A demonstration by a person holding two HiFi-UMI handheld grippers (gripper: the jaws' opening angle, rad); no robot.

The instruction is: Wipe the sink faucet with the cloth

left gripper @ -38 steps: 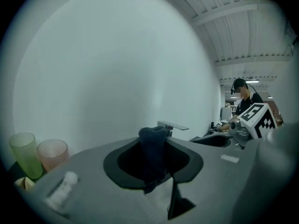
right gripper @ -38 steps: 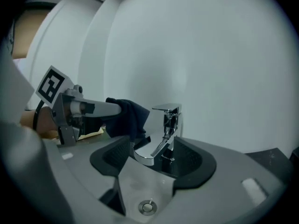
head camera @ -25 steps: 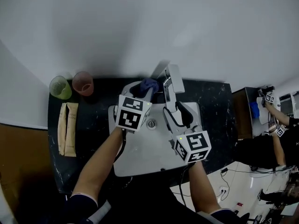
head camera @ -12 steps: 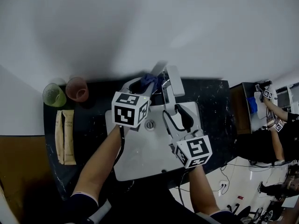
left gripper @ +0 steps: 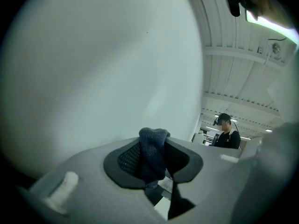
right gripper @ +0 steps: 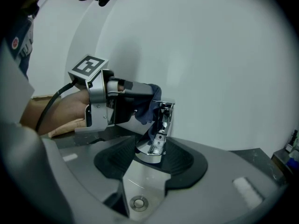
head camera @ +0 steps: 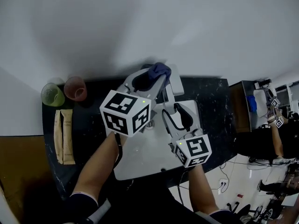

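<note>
A: Why is the left tool (left gripper: 154, 147) held so high, up by the wall?

B: It is clamped on the cloth (right gripper: 148, 107), and that height puts the bunched fabric against the top of the faucet (right gripper: 161, 125). It looks like the upper end is the part being wiped just now.

A: And the right tool (right gripper: 152, 146)?

B: Its jaws stand apart with nothing between them. It hovers low over the sink (head camera: 140, 157), aimed at the faucet's base. It seems to be only waiting, kept out of the wiping hand's way.

A: What does the cloth look like?

B: It is dark blue and coarse-knit, folded into a thick wad that bulges past the pads (soft enough to mould around a corner, one would guess).

A: And the faucet?

B: It is a squared chrome column, bright and mirror-like, standing at the back edge of the sink, which is set into the dark speckled surface (head camera: 212, 106).
</note>
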